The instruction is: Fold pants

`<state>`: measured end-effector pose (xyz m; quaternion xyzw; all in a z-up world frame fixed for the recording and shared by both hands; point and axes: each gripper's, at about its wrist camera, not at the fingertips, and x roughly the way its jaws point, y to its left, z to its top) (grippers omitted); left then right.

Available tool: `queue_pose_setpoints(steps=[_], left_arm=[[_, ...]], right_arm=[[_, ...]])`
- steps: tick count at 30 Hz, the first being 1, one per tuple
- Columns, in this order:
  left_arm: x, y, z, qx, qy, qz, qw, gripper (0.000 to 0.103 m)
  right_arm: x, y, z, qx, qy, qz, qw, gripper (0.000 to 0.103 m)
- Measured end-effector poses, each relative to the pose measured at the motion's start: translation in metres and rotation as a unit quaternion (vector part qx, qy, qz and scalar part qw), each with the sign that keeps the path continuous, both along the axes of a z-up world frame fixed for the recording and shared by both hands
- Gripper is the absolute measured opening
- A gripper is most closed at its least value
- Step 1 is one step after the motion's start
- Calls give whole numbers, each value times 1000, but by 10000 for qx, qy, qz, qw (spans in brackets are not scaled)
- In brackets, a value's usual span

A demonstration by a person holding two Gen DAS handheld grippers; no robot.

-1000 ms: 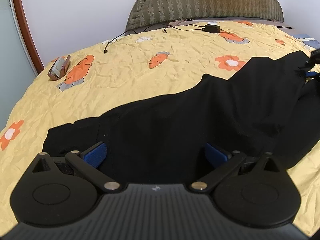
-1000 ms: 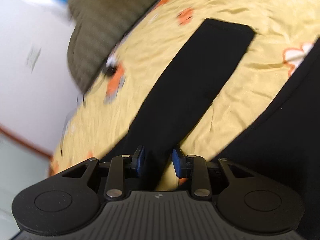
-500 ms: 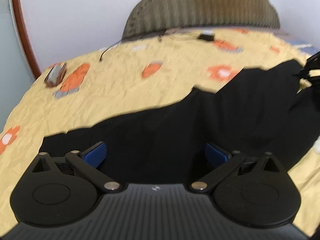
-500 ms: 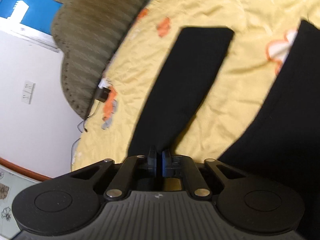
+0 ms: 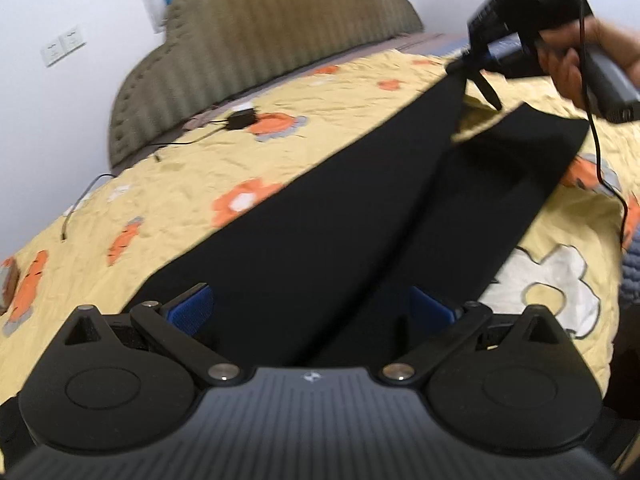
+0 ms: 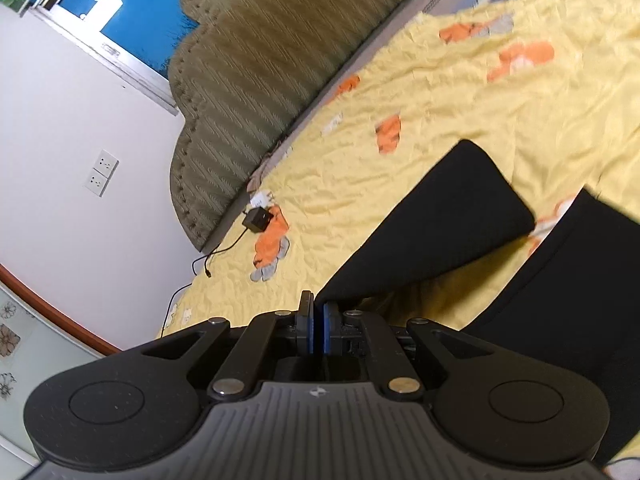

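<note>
**R gripper pinched on a pant-leg hem; L gripper wide open over the pants**

R gripper: blue pads nearly touching, only a thin slit between them. The near corner of one black leg of the pants meets the pad tips, so it looks clamped on that hem. In the L wrist view the R gripper sits at top right, held by a hand, w/ the leg end raised off the bed and a gap of yellow showing under the cloth. A thin black cable hangs down from it across the second leg's end.

L gripper: jaws spread wide, blue pads far apart, nothing pinched. Pants lie directly ahead of and under the fingers; whether the pads touch the cloth I can't tell. Both legs run away from it toward the R gripper, the L one lifted at its far end, the R one flat.

Around: yellow bedspread w/ orange carrot and flower prints under everything, wrinkled. Beyond the pants, a small black charger w/ a cord lies near the olive headboard. Wall sockets to the far L, a window above the headboard in the R wrist view. Nothing lies on the legs apart from the cable.
</note>
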<state>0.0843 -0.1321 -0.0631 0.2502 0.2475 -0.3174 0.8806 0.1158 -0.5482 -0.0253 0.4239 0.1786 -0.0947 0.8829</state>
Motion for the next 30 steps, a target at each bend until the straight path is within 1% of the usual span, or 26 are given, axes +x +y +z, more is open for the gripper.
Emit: queue_pose_setpoints(steps=[2, 5, 8, 10, 14, 15, 16, 17, 20, 22, 23, 24, 25, 26, 27, 28, 29, 30], left_arm=[[-2, 0, -1, -36, 7, -18, 10000, 103], [-1, 16, 5, -255, 52, 22, 9997, 103], [-1, 36, 8, -352, 137, 110, 9992, 103], [-2, 52, 9, -304, 188, 208, 9991, 103], [5, 85, 2, -62, 134, 616, 9980, 103], [8, 95, 0, -16, 123, 772, 9969, 103], [10, 106, -1, 12, 133, 909, 9958, 103], [13, 119, -2, -1, 200, 1054, 9942, 103], [17, 154, -1, -280, 522, 1315, 9895, 103], [15, 172, 2, -389, 514, 1497, 9866, 103], [14, 178, 4, -395, 502, 1561, 9857, 103], [14, 186, 6, -509, 556, 1566, 9848, 103], [13, 194, 9, -700, 644, 1529, 9837, 103], [11, 201, 12, -862, 680, 1517, 9823, 103], [9, 207, 16, -967, 634, 1573, 9808, 103], [9, 212, 19, -998, 544, 1680, 9792, 103], [7, 213, 24, -976, 440, 1808, 9777, 103], [8, 219, 27, -954, 297, 1983, 9750, 103]], right_arm=[[-11, 1, 7, -155, -39, 1, 9999, 5], [-35, 4, 11, -450, -58, -10, 9990, 5], [-63, 9, 4, -539, -21, -14, 9985, 5], [-76, 12, -9, -566, 140, -64, 9983, 5], [-82, 6, -36, -246, 358, -175, 9989, 5], [-82, 6, -39, -256, 395, -177, 9987, 5], [-80, 8, -40, -394, 478, -154, 9980, 5], [-76, 10, -44, -551, 624, -142, 9964, 5], [-67, 10, -58, -475, 1064, 53, 9932, 6], [-76, 18, -51, -695, 1153, 82, 9909, 10], [-82, 22, -46, -799, 1188, 20, 9897, 15], [-91, 27, -40, -929, 1187, -105, 9885, 20], [-102, 36, -31, -1114, 1183, -280, 9863, 22], [-108, 48, -22, -1426, 1219, -352, 9816, 24], [-110, 65, -14, -1877, 1218, -277, 9742, 24], [-110, 95, -2, -2575, 1080, 18, 9602, 24], [-106, 126, 6, -3139, 920, 360, 9443, 24], [-101, 156, 11, -3595, 767, 768, 9268, 24]])
